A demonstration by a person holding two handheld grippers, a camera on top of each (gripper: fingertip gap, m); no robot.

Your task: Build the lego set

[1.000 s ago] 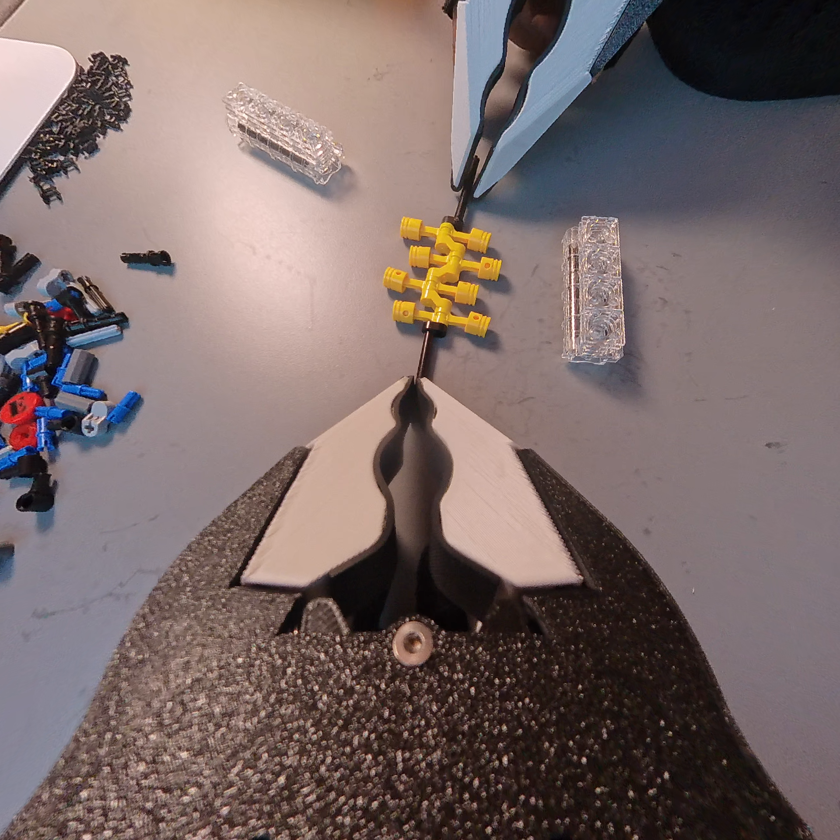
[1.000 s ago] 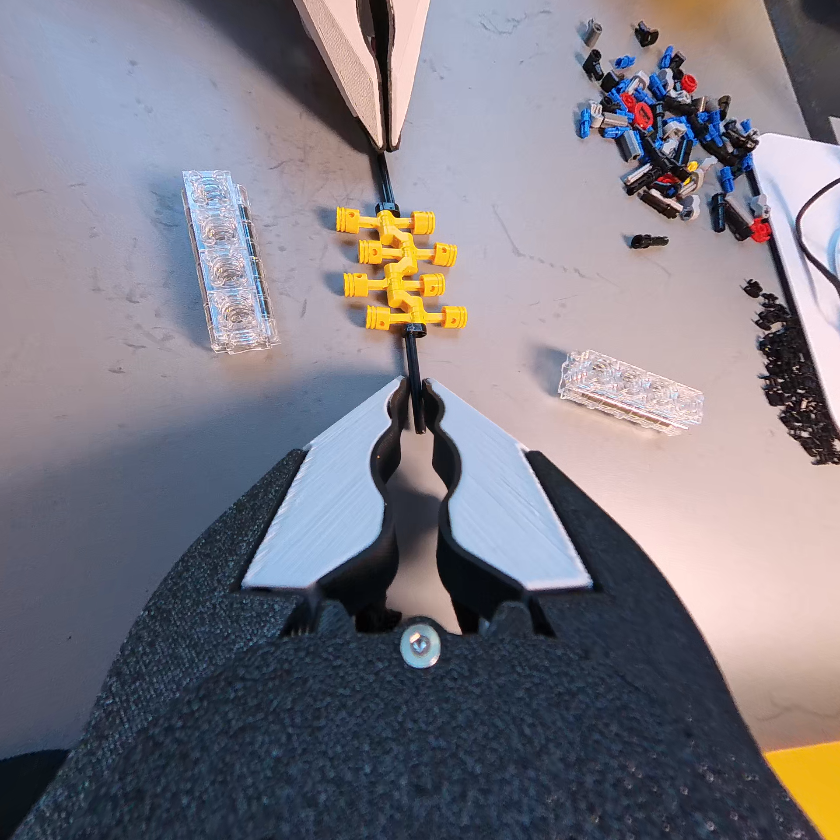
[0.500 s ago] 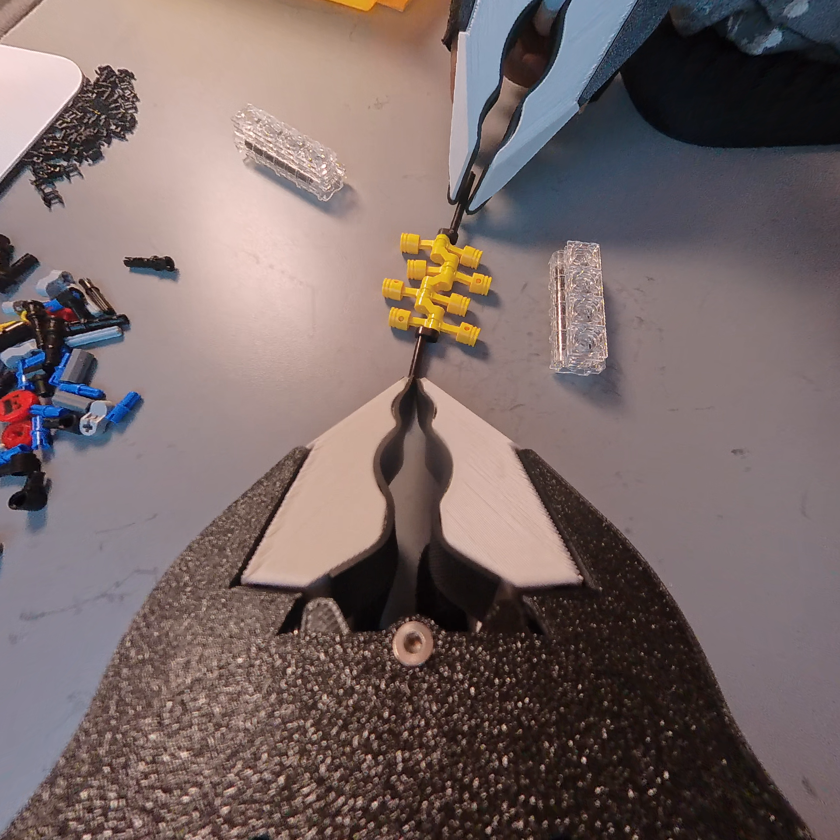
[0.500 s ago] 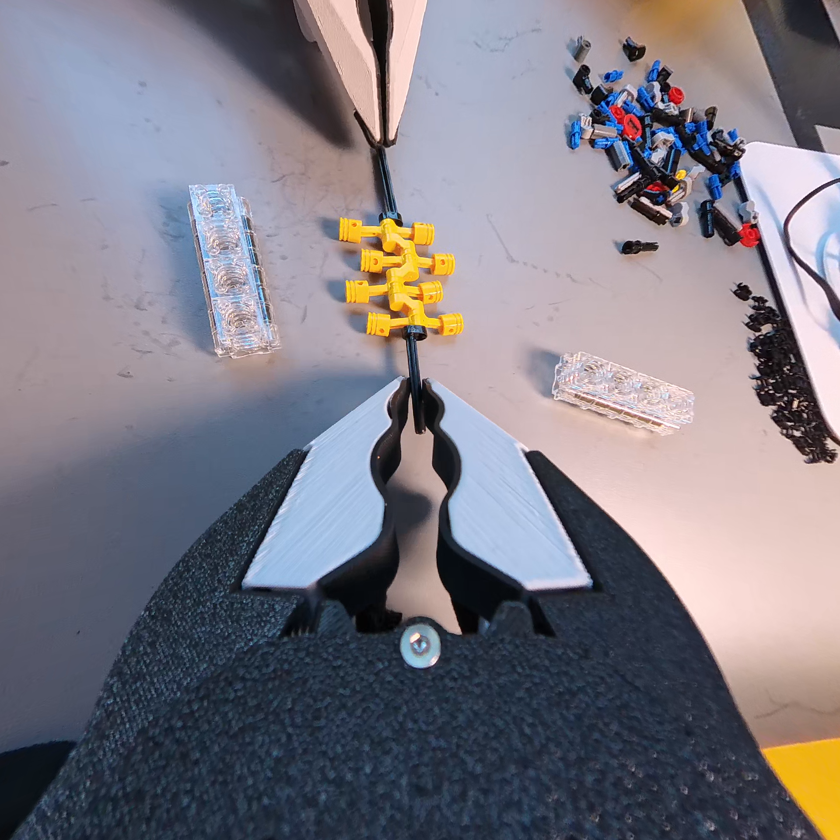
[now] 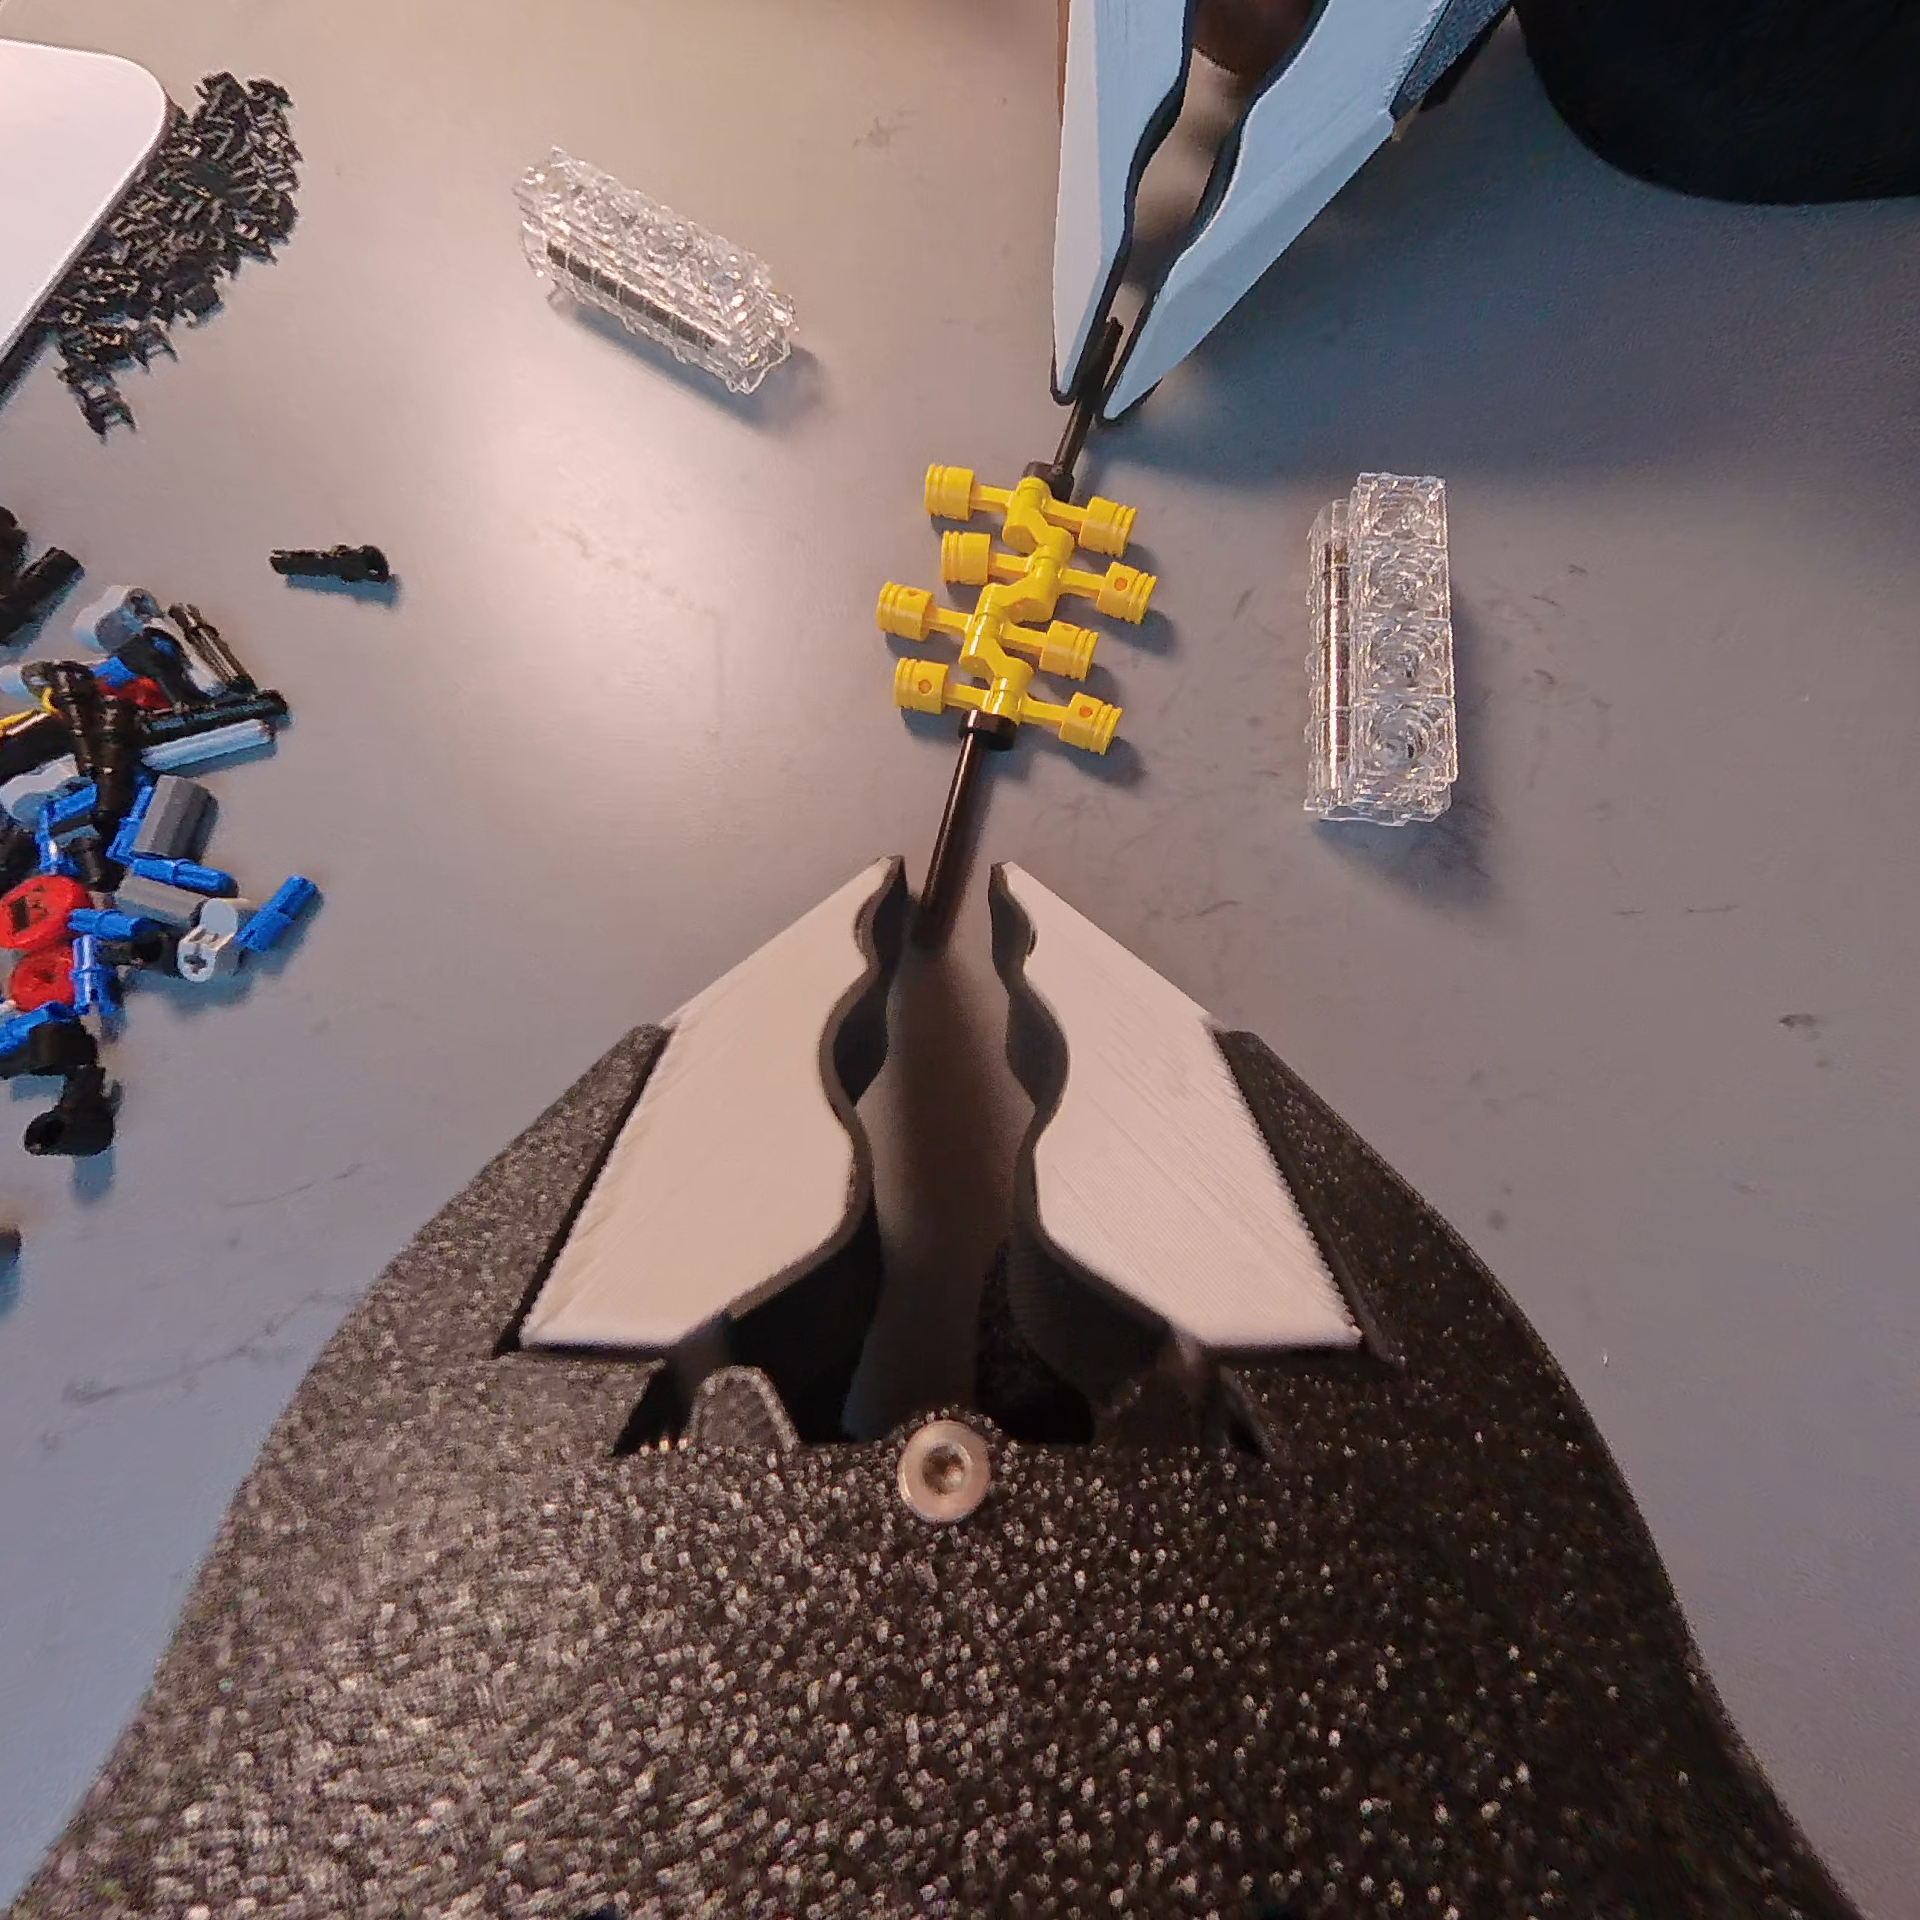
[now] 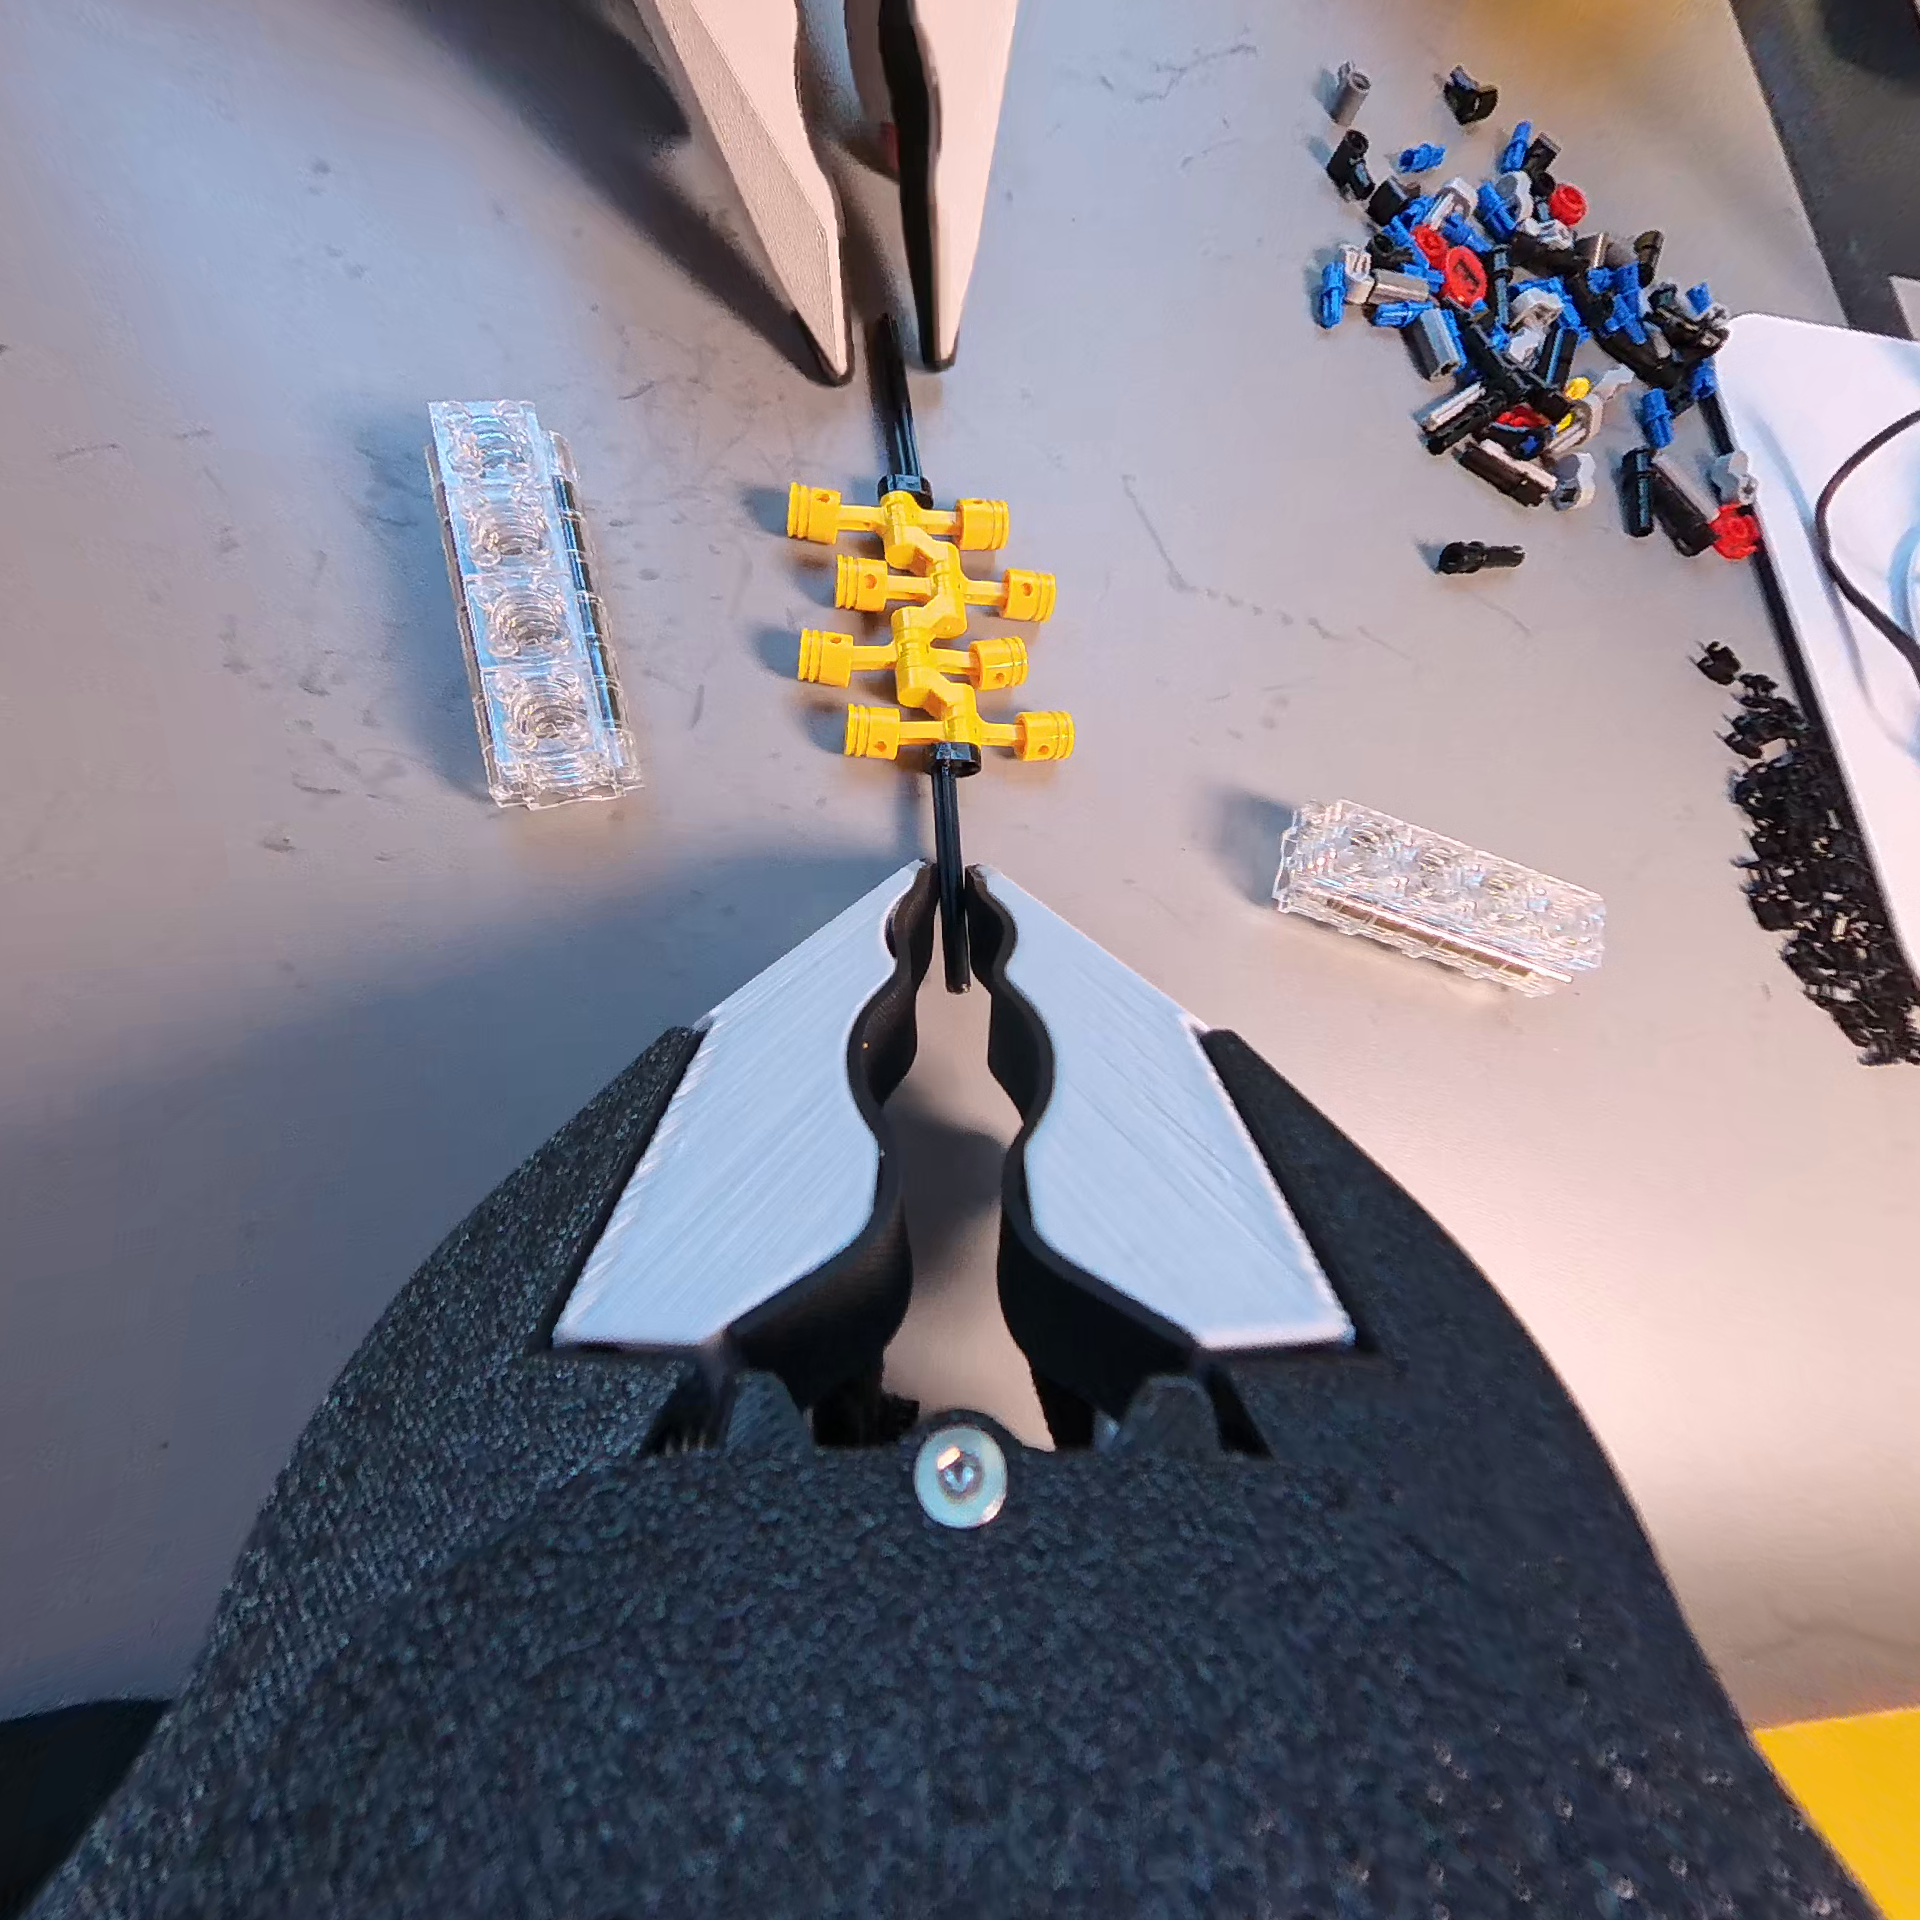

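My right tool [image 6: 943, 871] pinches one end of the black rod [image 6: 945, 831] with the yellow pistons [image 6: 928, 621]; my left tool [image 5: 943, 871] is spread around the other end.

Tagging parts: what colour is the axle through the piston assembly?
Black axle; pistons yellow. Right wrist view clearest.

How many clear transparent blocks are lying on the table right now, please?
2. One clear block lies left of the yellow piston assembly in the right wrist view; the other clear block lies to its right, nearer the loose parts pile. None seems hidden.
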